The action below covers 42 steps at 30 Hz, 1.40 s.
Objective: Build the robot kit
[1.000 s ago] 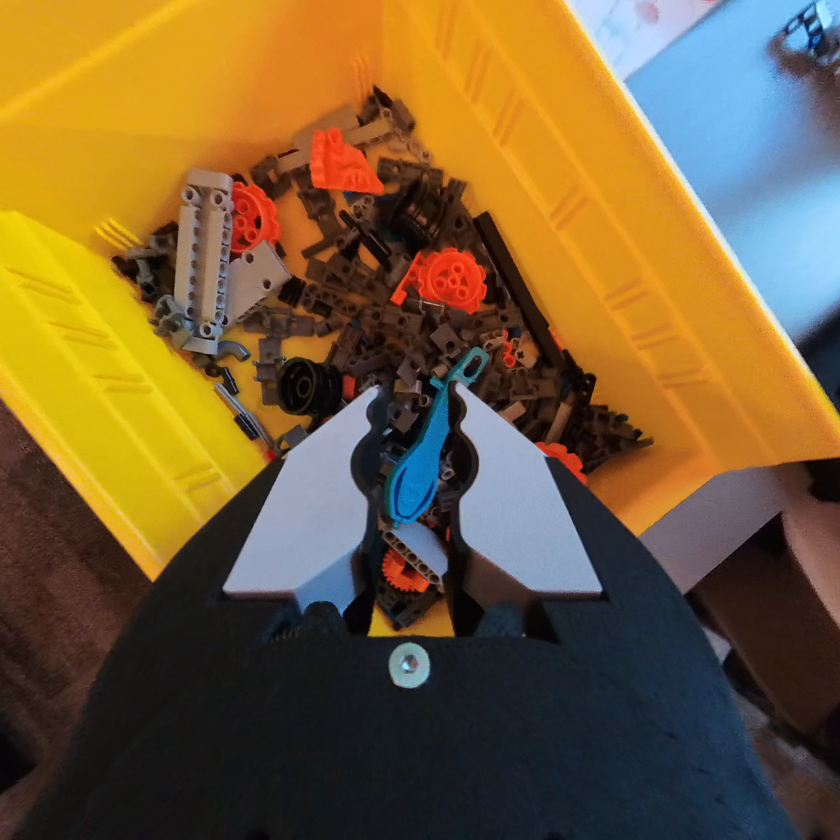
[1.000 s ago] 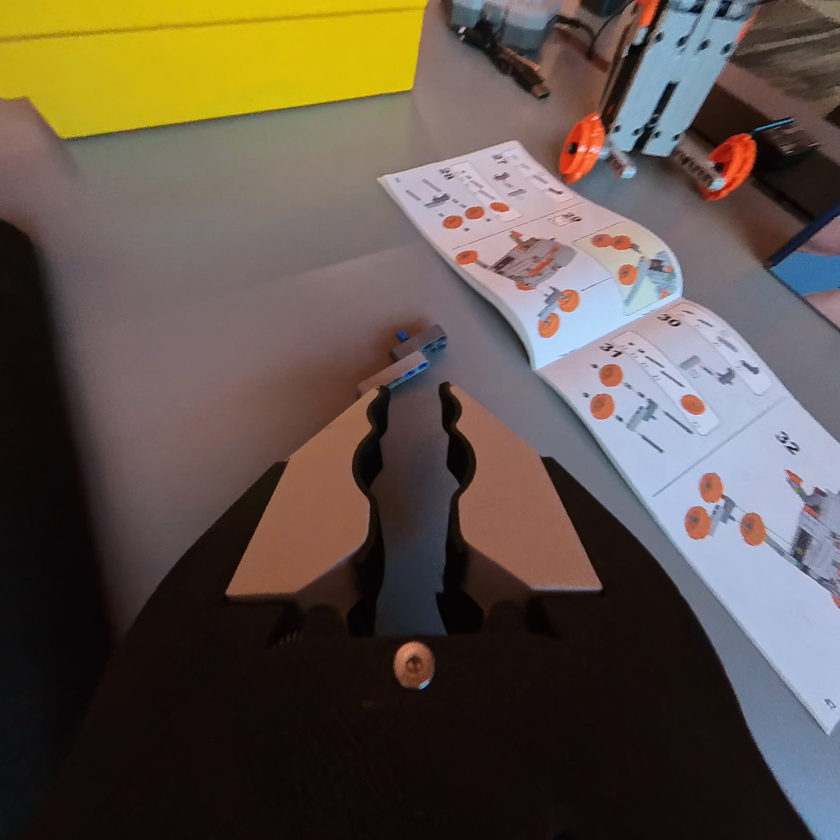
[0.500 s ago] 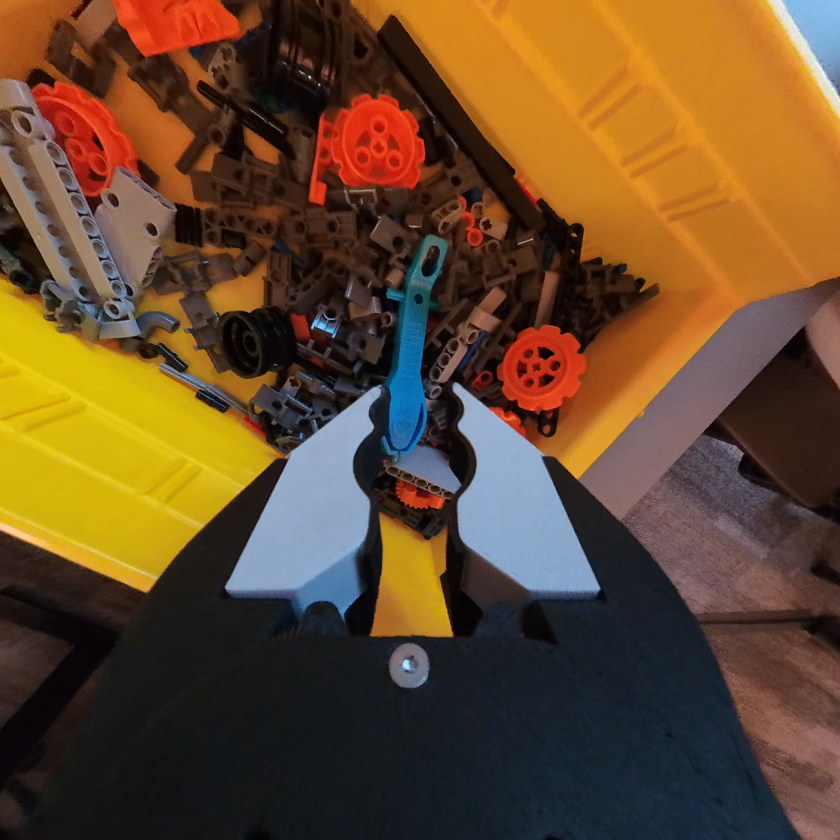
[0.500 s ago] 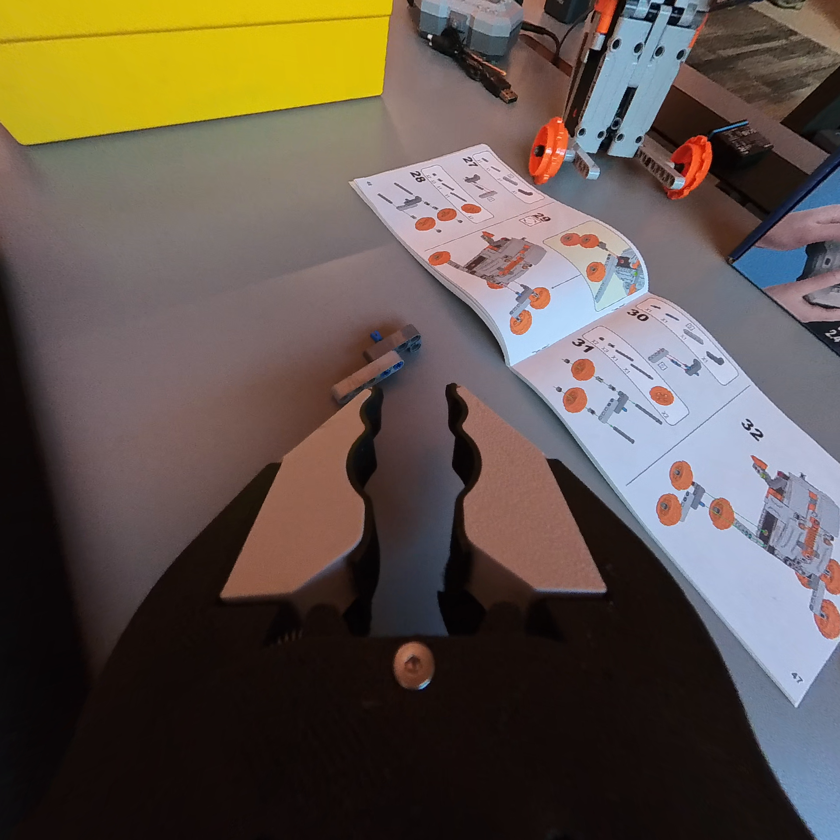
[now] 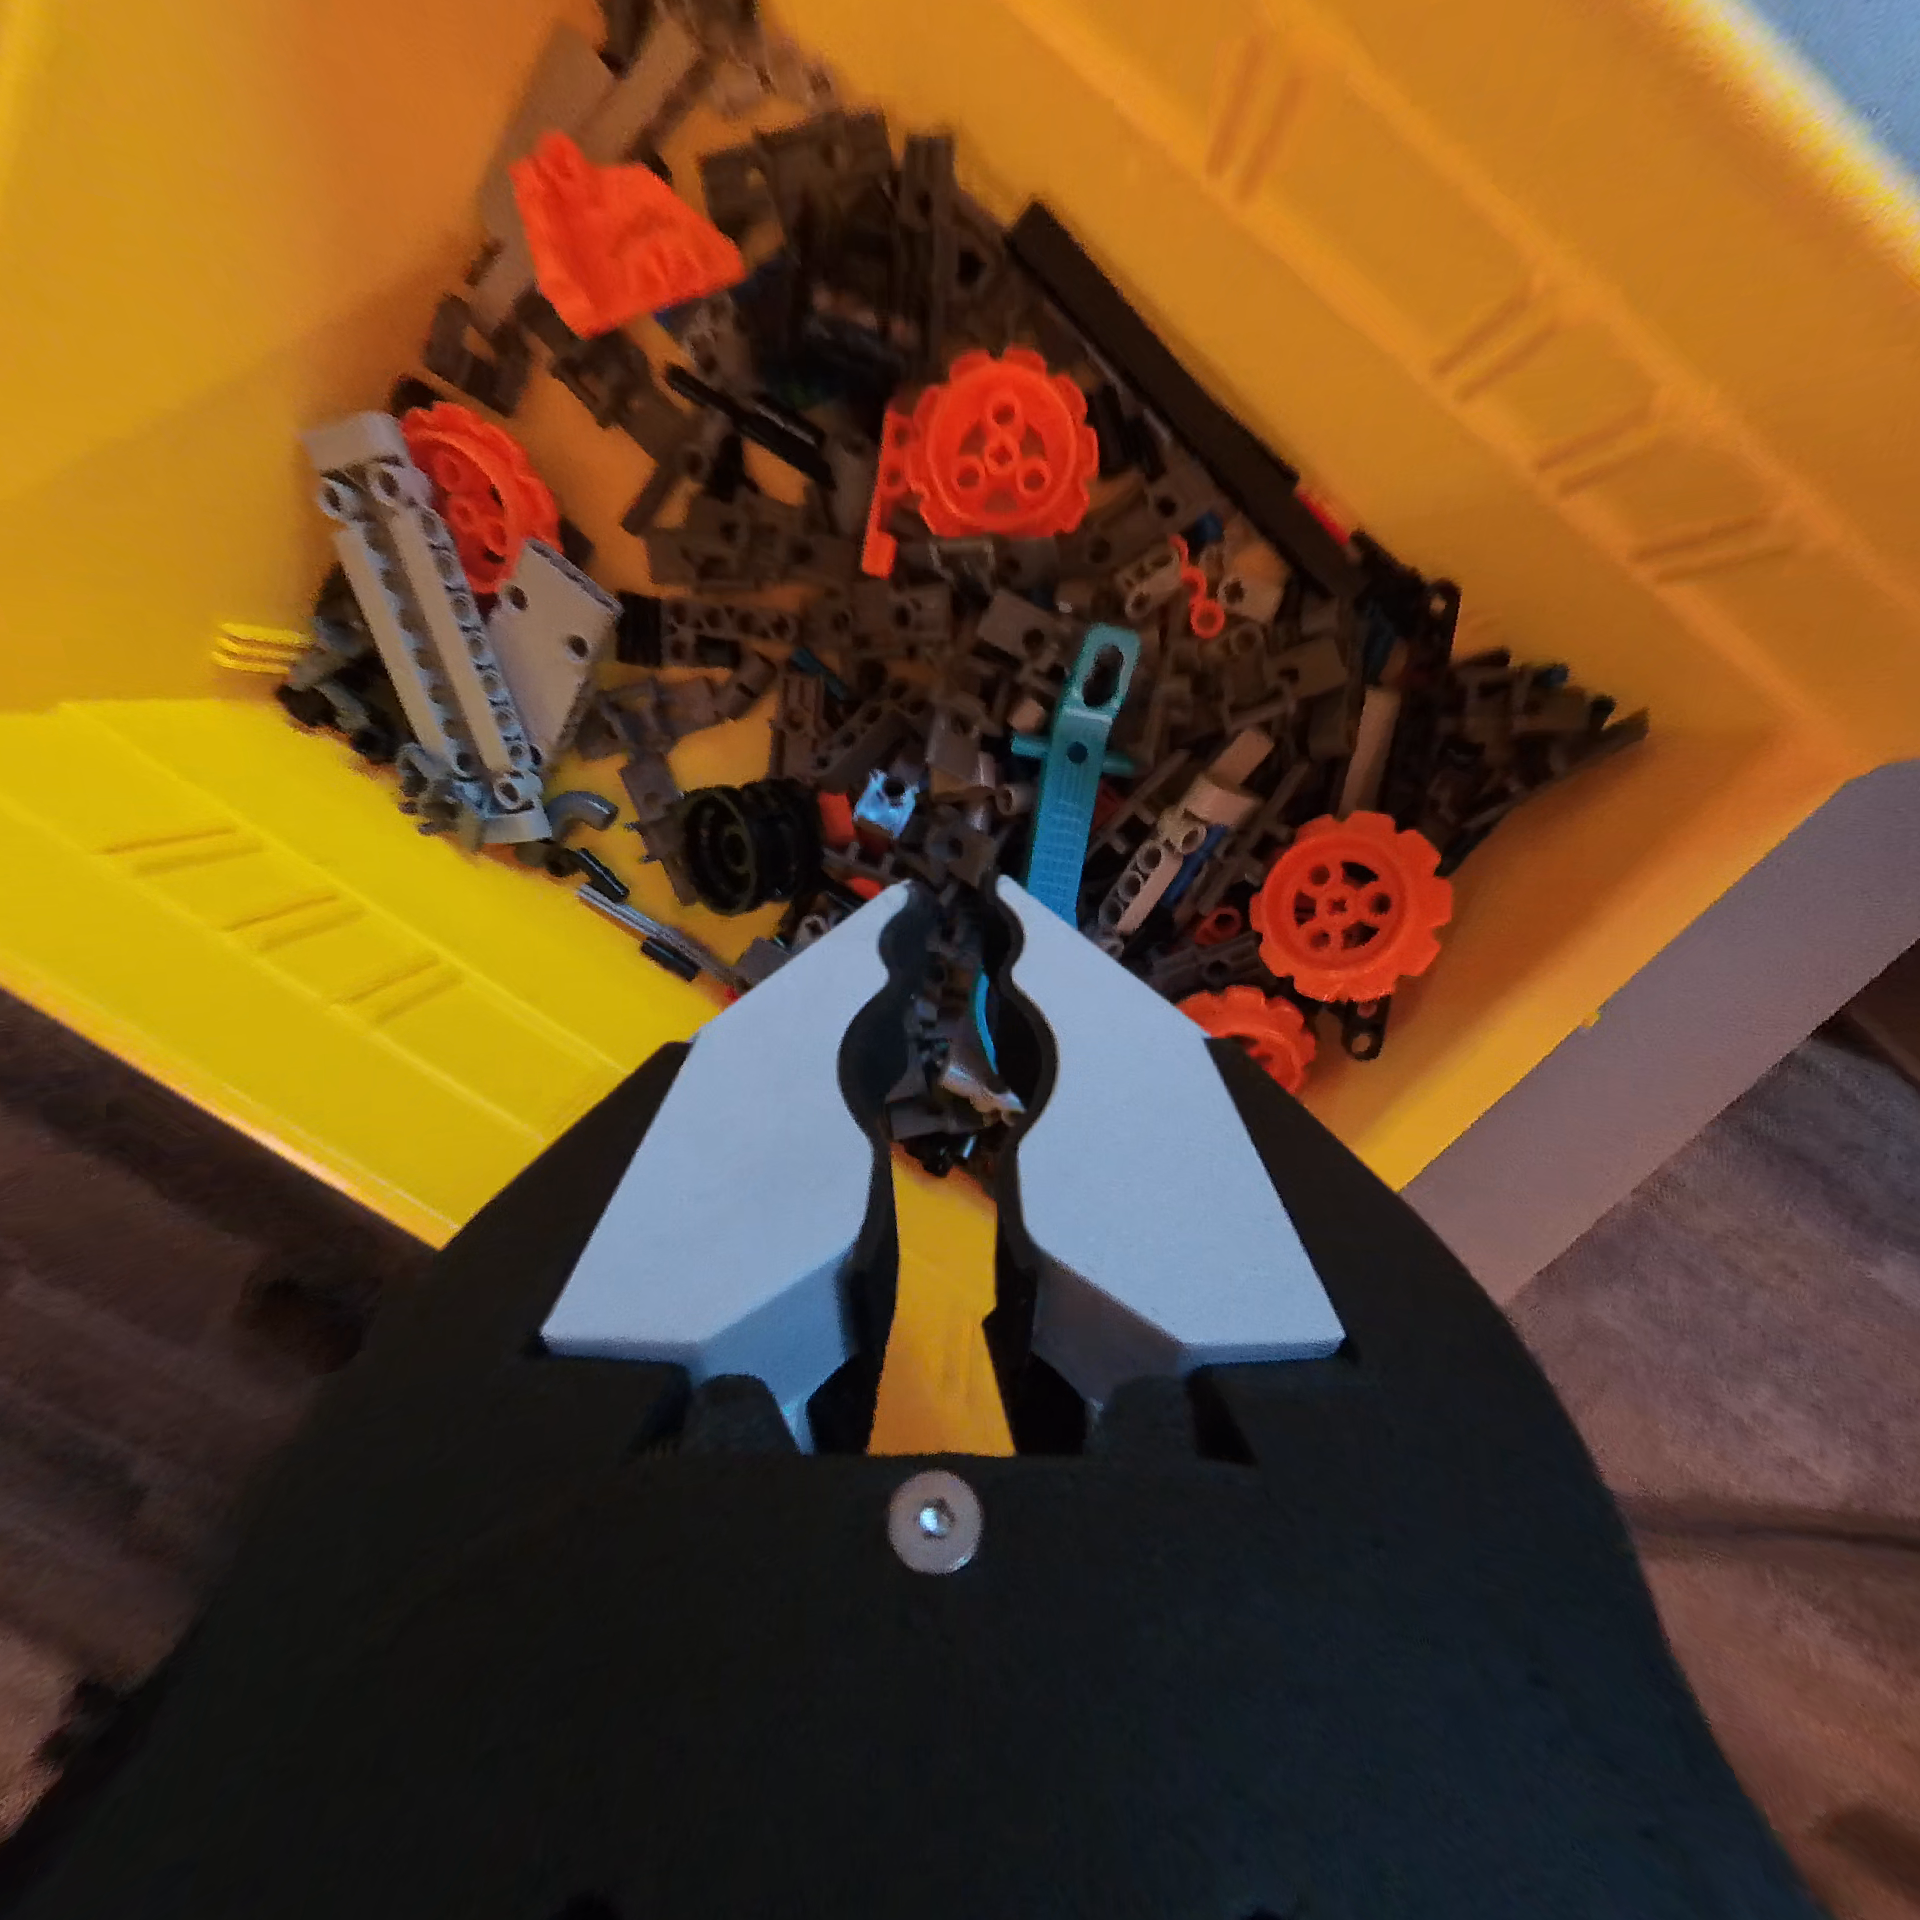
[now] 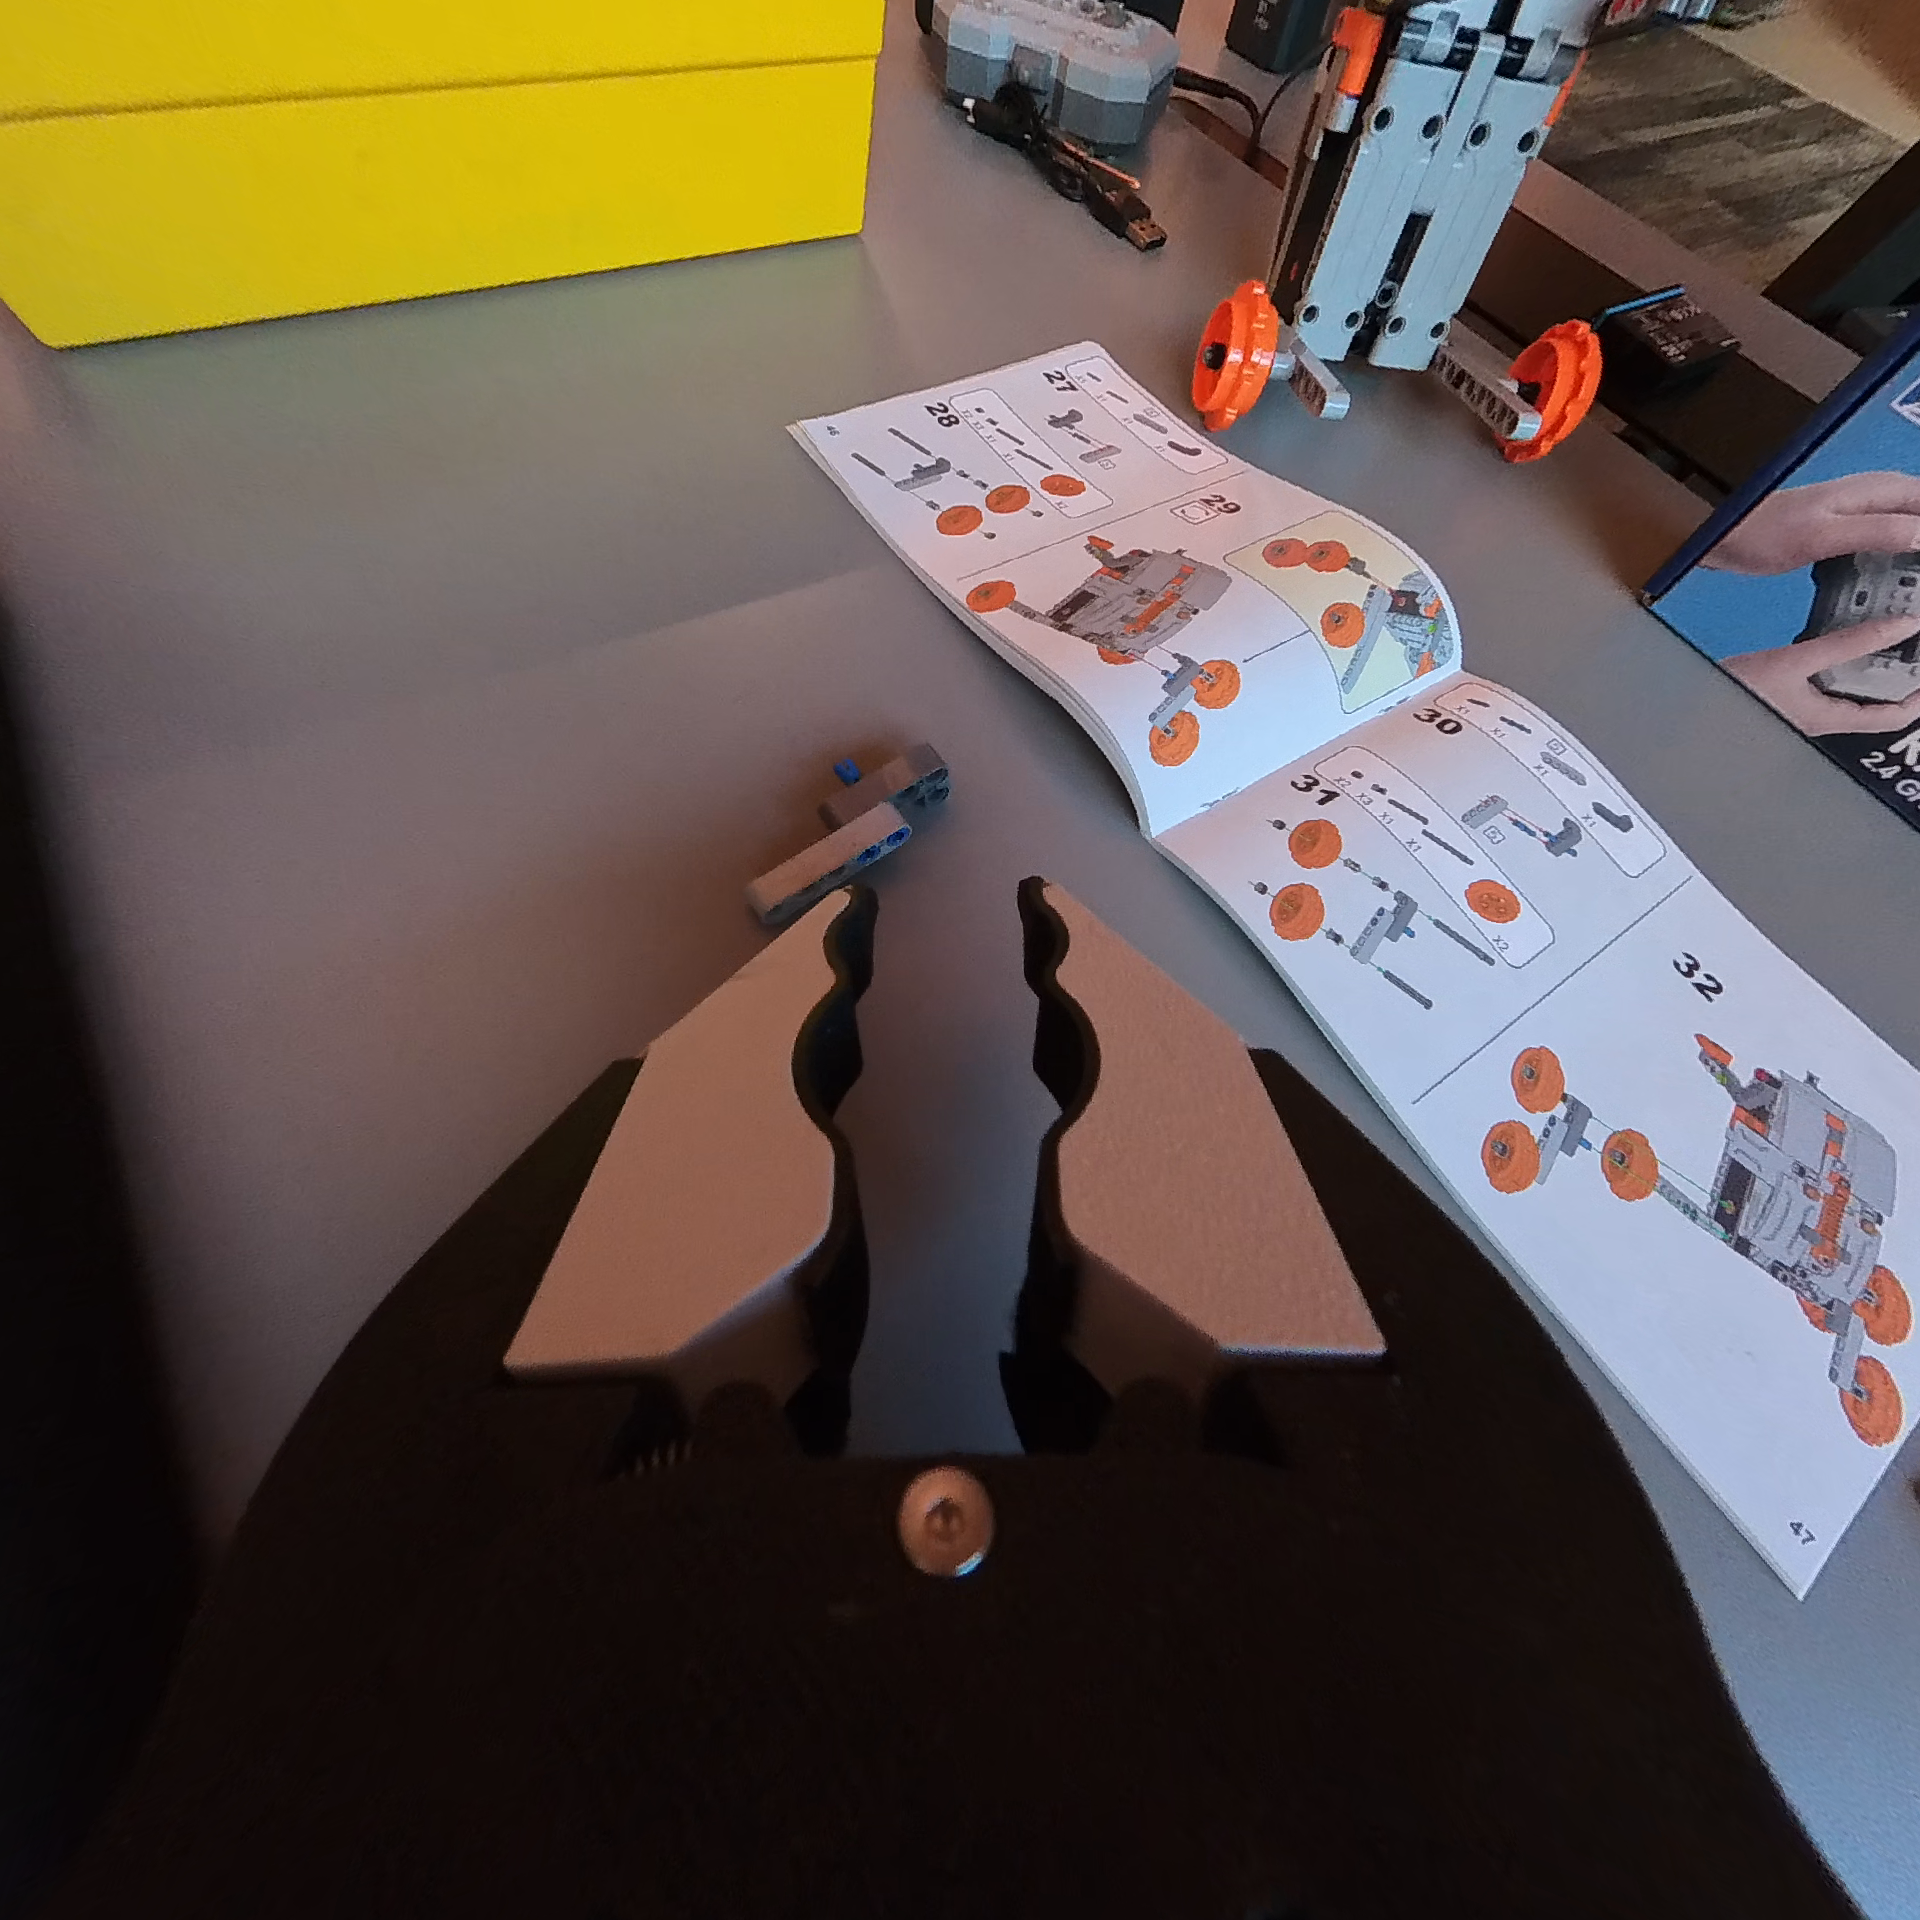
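Tongs on the left (image 5: 954, 896) point down into a yellow bin (image 5: 1351, 260), their jaws nearly together with a narrow gap; small dark pieces show in that gap, but whether they are gripped or merely lie behind it I cannot tell. A teal tool (image 5: 1075, 774) lies just beside the right tip, its lower end passing behind the finger, so it is more likely resting on the heap than held. Around it the bin floor carries a pile of dark grey pieces (image 5: 935, 644), orange wheels (image 5: 997, 447), a black tyre (image 5: 743, 847) and a light grey beam assembly (image 5: 436, 623) leaning toward one wall, the pile gathered in the far corner as if the bin had been tipped. The view is motion-blurred. The right tongs (image 6: 945, 899) hover open and empty above the grey surface (image 6: 416, 623), with a small grey beam part (image 6: 842, 842) just beyond the left fingertip. An open booklet (image 6: 1351, 831) lies flat to the right, where its pages can be read while working. Farther off stand a half-built model (image 6: 1392, 218) with orange wheels, a grey unit (image 6: 1049, 62) with cable, a blue box (image 6: 1829, 623) and the bin's outside wall.
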Motion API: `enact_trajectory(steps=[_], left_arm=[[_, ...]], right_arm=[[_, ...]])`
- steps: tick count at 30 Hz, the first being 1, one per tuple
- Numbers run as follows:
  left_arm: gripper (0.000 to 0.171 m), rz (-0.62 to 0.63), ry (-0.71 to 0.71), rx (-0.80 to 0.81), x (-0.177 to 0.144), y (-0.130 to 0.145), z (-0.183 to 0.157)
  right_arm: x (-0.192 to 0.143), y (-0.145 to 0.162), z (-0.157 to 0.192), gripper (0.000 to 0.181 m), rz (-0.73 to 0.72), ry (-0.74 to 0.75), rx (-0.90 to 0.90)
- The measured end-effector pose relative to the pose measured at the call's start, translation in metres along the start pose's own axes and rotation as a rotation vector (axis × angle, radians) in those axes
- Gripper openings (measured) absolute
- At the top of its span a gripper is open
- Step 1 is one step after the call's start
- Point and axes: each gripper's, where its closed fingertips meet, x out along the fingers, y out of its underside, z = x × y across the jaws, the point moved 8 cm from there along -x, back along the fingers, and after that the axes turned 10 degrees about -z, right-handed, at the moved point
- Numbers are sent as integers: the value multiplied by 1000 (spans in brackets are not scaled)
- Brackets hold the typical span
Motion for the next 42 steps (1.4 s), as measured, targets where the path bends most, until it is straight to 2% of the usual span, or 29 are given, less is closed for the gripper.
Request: enact_trajectory(steps=[3, 8, 11, 15, 20, 23, 25, 28, 30, 32, 36, 42], left_arm=[[25, -43, 25, -99, -1, -6, 11], [28, -36, 41, -108, 9, -9, 21], [26, 12, -5, -54, 14, -8, 29], [25, 74, 32, -36, 26, -7, 39], [19, 60, 45, 1, 37, -24, 48], [19, 88, 29, -48, 45, -30, 58], [19, 112, -9, -58, 47, -27, 67], [21, 167, -2, -167, 47, -18, 74], [16, 182, -10, -211, 50, -16, 76], [17, 188, -26, -222, 56, -18, 75], [18, 281, -102, -177, 69, -15, 74], [18, 318, -170, -246, 61, -12, 72]], right_arm=[[0, -1, 0, 27, -4, -2, -2], [0, 0, 0, 27, 1, -3, 1], [0, 0, 0, 27, -1, -2, 1], [1, -1, -1, 27, -7, -2, 0], [4, -4, 1, 27, -22, -13, 6], [5, -5, 5, 26, -24, -20, -14], [4, -7, 7, 26, -22, -14, -46], [2, -9, 8, 26, -32, -1, -68], [1, -11, 9, 26, -50, 0, -62], [0, -12, 9, 26, -62, 1, -57], [0, -10, 12, 26, -58, 1, -73], [4, -8, 17, 25, -39, -10, -109]])
